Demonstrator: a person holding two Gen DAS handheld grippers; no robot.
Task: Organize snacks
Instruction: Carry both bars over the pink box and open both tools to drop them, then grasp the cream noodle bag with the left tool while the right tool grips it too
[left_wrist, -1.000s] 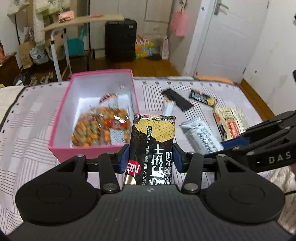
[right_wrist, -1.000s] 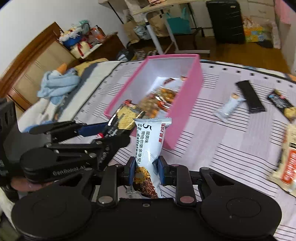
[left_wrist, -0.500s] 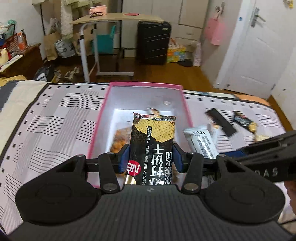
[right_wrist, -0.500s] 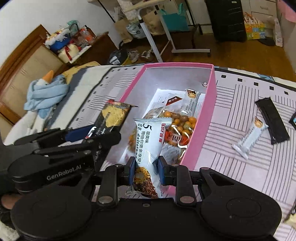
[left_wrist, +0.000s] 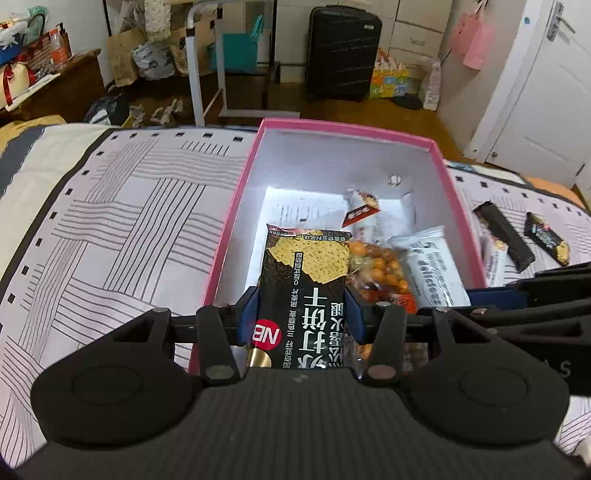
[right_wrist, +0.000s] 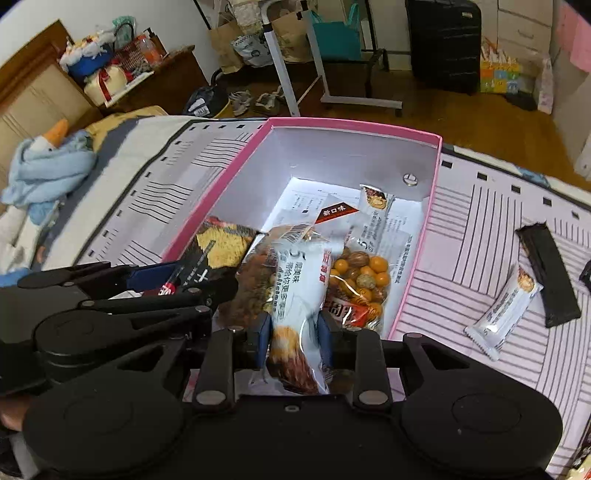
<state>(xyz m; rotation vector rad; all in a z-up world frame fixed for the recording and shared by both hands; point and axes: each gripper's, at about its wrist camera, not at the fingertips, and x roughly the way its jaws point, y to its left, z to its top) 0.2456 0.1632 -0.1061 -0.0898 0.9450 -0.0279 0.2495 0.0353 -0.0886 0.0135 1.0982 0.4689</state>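
A pink box (left_wrist: 236, 206) (right_wrist: 417, 258) with white walls sits on the striped bedspread. It holds a clear bag of orange nuts (left_wrist: 380, 269) (right_wrist: 364, 273) and small white bars (right_wrist: 373, 218). My left gripper (left_wrist: 303, 314) is shut on a black cracker packet (left_wrist: 306, 295) (right_wrist: 218, 247), held over the box's near left part. My right gripper (right_wrist: 293, 328) is shut on a white snack bar (right_wrist: 299, 291) (left_wrist: 428, 273), held over the nut bag inside the box.
On the bedspread right of the box lie a black bar (right_wrist: 550, 273) (left_wrist: 504, 236), a white bar (right_wrist: 506, 306) and a dark packet (left_wrist: 548, 238). A blue cloth and goose toy (right_wrist: 48, 166) lie far left. A desk frame (left_wrist: 207, 74) and a suitcase (left_wrist: 343, 51) stand beyond the bed.
Both grippers moved left and forward with their snacks, from beside the box's near right corner to over the inside of the box. The right gripper's bar now hangs lower, above the nut bag.
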